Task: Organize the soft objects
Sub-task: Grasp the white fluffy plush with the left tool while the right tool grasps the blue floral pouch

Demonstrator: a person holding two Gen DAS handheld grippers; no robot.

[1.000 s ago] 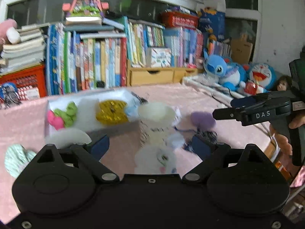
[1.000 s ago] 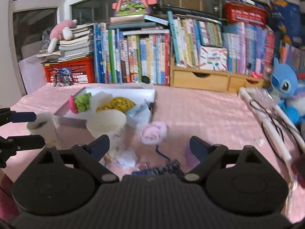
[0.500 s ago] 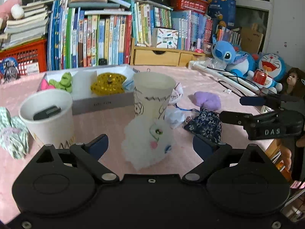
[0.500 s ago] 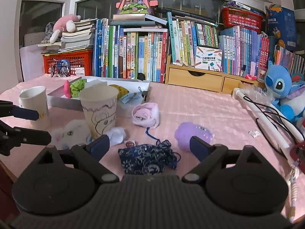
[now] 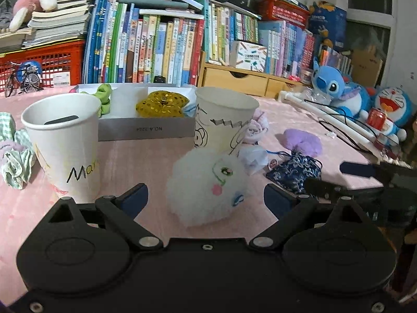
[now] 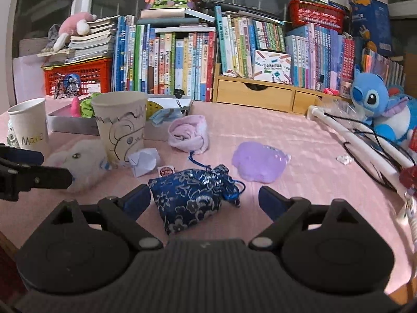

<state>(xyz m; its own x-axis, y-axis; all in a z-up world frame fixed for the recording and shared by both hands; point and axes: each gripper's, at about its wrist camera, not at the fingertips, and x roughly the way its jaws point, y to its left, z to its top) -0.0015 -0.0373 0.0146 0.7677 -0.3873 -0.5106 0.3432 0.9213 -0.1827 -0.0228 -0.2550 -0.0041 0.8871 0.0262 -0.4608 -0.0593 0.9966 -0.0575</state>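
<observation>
My left gripper (image 5: 206, 200) is open, low over the pink tabletop, with a fluffy white plush (image 5: 206, 185) lying between its wide jaws, untouched. My right gripper (image 6: 204, 199) is open too, its jaws either side of a dark blue patterned pouch (image 6: 191, 203) without pressing it. A purple soft toy (image 6: 259, 164) and a rolled pink cloth (image 6: 189, 137) lie beyond the pouch. A green checked cloth (image 5: 15, 159) sits at the far left. The grey tray (image 5: 146, 130) holds a gold sequin piece (image 5: 161, 104) and a green scrunchie (image 5: 103, 96).
Two paper cups stand close by: a drawn-on cup (image 5: 222, 120) right behind the plush, a lettered cup (image 5: 63, 143) to its left. Crumpled white paper (image 6: 143, 161) lies by the pouch. Books, a red crate and blue plush toys (image 6: 375, 107) line the back; white rods with cables run along the right.
Both grippers have sunk toward the table and come nearer to the objects. The white plush and the blue pouch now sit larger, between the jaws. Nothing was grasped.
</observation>
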